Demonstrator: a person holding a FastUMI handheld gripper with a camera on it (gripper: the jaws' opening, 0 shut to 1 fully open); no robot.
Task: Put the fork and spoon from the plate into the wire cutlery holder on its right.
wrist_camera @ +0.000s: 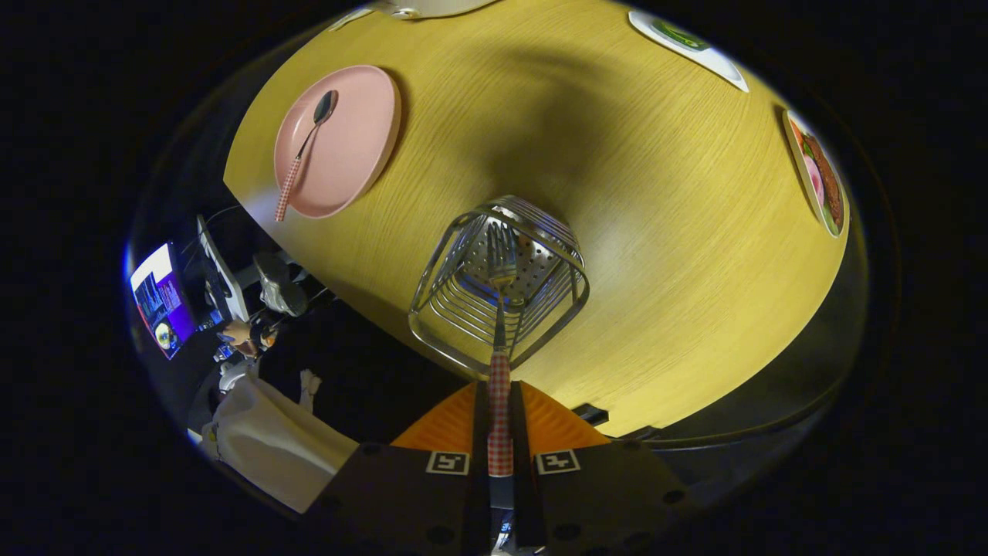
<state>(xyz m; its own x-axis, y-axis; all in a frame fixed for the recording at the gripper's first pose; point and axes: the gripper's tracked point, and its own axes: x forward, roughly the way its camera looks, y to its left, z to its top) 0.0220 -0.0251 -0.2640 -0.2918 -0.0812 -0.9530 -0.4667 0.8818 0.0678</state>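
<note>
I am looking down along my fingers [499, 432], and they are pinching the fork [500, 324] by its handle. The handle is wearing a red and white checked pattern, and it is sitting tight between the two fingers. The shiny metal part of the fork is reaching out just ahead of the fingers. Its prongs are pointing down inside the wire cutlery holder [498, 282].

The holder is made of thin bright metal wires bent into rounded loops. At its bottom I am seeing a metal plate full of little round holes. It is standing on the desk [656, 232], which is yellow wood with fine lines running through it.

Far beyond the fingers and off to the left, the pink plate [340, 143] is lying flat on the desk. It is round and smooth. The spoon [305, 150] is resting on it, with a dark shiny bowl and a checked handle like the fork's. The end of that handle is poking out over the plate's rim.

I cannot tell if the fork's prongs are touching the bottom of the holder.
</note>
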